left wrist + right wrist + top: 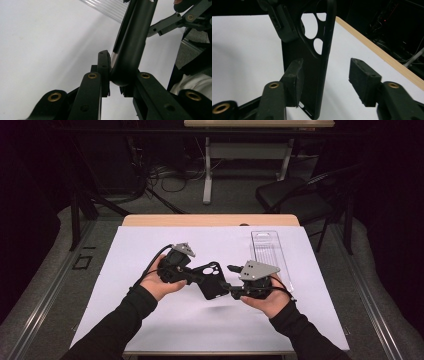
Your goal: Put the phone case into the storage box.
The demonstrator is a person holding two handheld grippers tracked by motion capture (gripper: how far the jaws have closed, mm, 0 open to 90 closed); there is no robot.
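Observation:
A black phone case (212, 280) with round camera cut-outs hangs in the air above the white mat (125, 310), between my two grippers. My left gripper (197, 276) is shut on one edge of it; in the left gripper view the pads (103, 67) squeeze the case's rim (132, 37). From the other side my right gripper (227, 279) stands open with the case's lower end (312, 62) between its jaws. The left pad (294, 80) lies close against the case, while the right pad (362, 80) is well apart from it.
A clear plastic packaging tray (270, 252) lies flat on the mat at the back right, just beyond my right hand. The wooden table edge (210, 220) runs along the far side. A dark chair (287, 195) and cables stand on the floor behind.

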